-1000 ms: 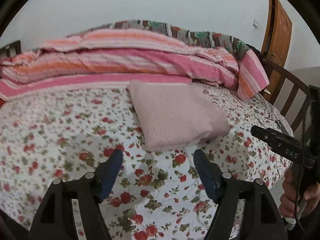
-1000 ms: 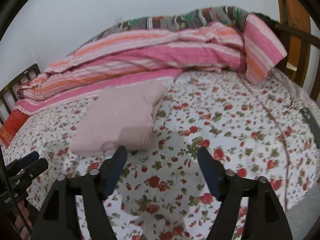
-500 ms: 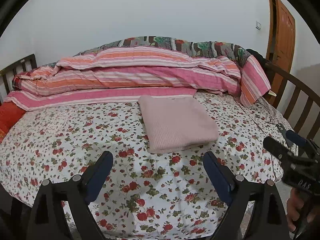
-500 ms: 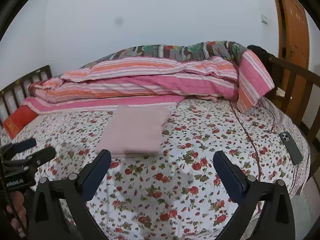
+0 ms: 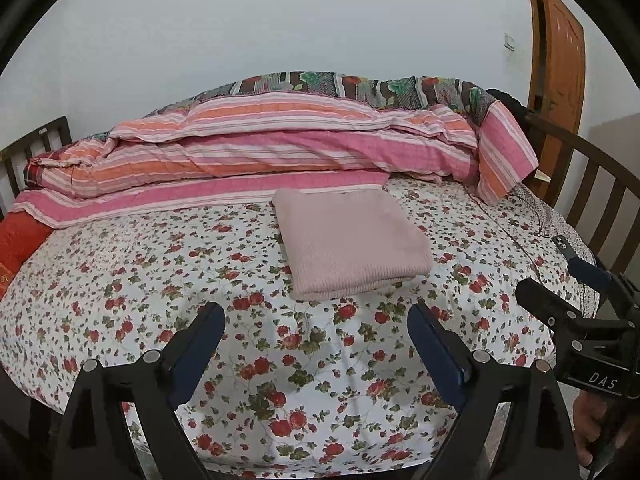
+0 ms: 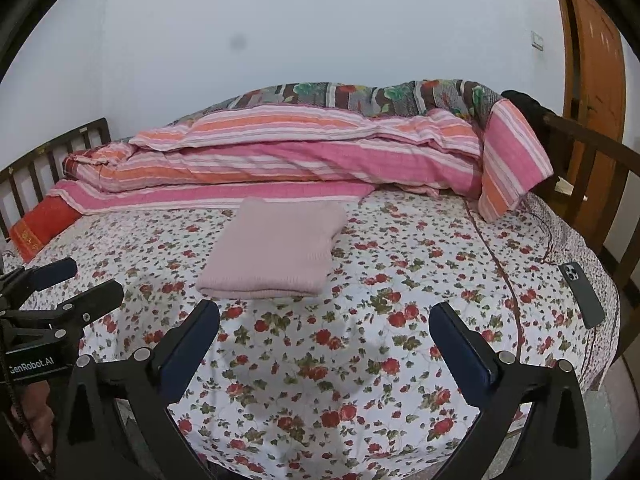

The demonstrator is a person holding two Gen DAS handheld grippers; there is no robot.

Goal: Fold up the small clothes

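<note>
**A:** What was on the bed?

**B:** A pink knitted garment, folded into a neat rectangle, lay flat on a floral bedsheet printed with red roses. In the left wrist view it sat just above centre, toward twelve o'clock from the gripper. Behind it, a rolled quilt striped pink and orange ran along the far side of the bed, and the garment's far edge lay just beside the quilt's lowest pink band.

**A:** And the grippers?

**B:** The left gripper hung over the sheet with its jaws spread wide and nothing between them; they had just been opening, though hardly at all in the last half second. Its blue-padded fingers stood apart from the garment, whose near edge lay beyond their tips. The right gripper was the same: jaws wide apart, just opened, empty, with the garment at about eleven o'clock, beyond its left fingertip.

**A:** Anything else visible?

**B:** In the right wrist view a dark phone lay on the sheet at three o'clock, well apart from the garment. A wooden door stood at two o'clock, and slatted wooden bed rails bordered the mattress. Each camera caught the other gripper at its edge, with part of a hand on the handle.
</note>
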